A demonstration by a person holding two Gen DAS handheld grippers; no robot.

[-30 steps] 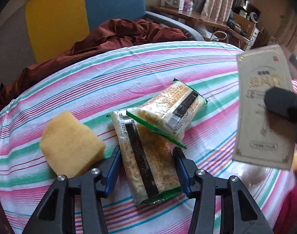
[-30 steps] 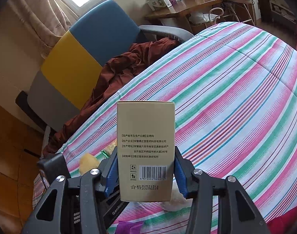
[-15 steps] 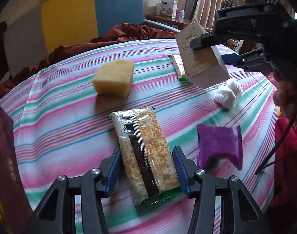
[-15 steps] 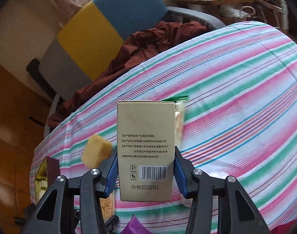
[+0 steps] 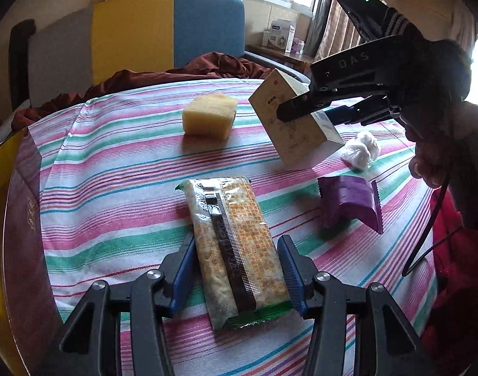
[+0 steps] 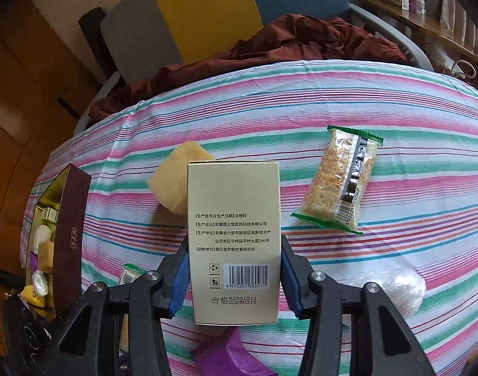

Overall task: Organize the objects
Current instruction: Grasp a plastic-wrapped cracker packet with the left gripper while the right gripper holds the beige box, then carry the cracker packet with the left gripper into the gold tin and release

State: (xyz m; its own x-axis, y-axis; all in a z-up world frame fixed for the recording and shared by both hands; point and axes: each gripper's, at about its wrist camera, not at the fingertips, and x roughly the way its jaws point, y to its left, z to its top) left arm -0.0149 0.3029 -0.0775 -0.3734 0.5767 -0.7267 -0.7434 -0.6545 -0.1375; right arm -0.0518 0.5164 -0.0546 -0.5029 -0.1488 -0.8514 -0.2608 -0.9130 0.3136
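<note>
— Jaws? Left gripper (image 5: 235,269) clamped on snack packet (image 5: 235,247), right gripper (image 6: 234,277) on beige carton (image 6: 234,238), both above striped tabletop (image 5: 113,163).
— Nearby: yellow sponge (image 5: 209,117), purple pouch (image 5: 348,200), white wad (image 5: 361,150), maroon box (image 6: 68,235).

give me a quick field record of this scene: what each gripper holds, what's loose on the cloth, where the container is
left gripper: shut on snack packet
right gripper: shut on beige box, held above the cloth
loose on striped cloth: yellow sponge, second snack packet, purple wrapper, white plastic wad
container: dark red box at the cloth's left edge in the right wrist view, small items inside
</note>
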